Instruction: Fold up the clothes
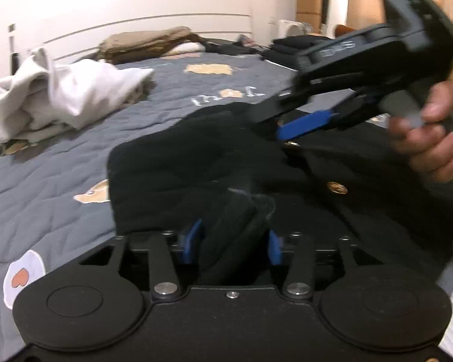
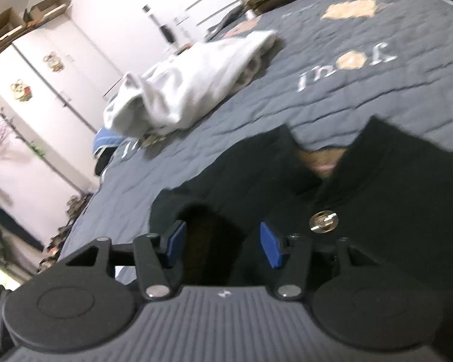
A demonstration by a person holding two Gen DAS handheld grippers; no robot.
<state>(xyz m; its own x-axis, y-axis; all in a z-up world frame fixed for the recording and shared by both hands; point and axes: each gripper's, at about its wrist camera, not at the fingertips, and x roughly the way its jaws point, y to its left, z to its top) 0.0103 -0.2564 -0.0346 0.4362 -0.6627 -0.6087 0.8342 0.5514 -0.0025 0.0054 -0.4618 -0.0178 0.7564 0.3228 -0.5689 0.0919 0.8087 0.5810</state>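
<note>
Clamped a thick roll of the black garment (image 1: 166,175) in the left gripper (image 1: 232,241), blue pads pressed into the cloth on both sides. Held it so, probably, to lift one edge clear of the bed (image 1: 60,157) and carry it over for a fold. Left the rest of the garment spread just ahead of and to the right of that gripper, flat on the quilt.

Brought the right gripper (image 2: 220,246) low over the same garment, gripped by a hand (image 1: 432,138). Kept it at a middling gap, with a dark hump of cloth between the pads but short of one of them. Could not tell whether pinched or only straddled. Placed there, most likely, to take a second edge and keep the fold square.

Counted one black garment, with two brass buttons (image 1: 336,187) in the left view. Counted one crumpled white garment (image 1: 69,96) far ahead and left of the left gripper. Counted one tan pile (image 1: 148,45) farther ahead still, by the headboard.
</note>
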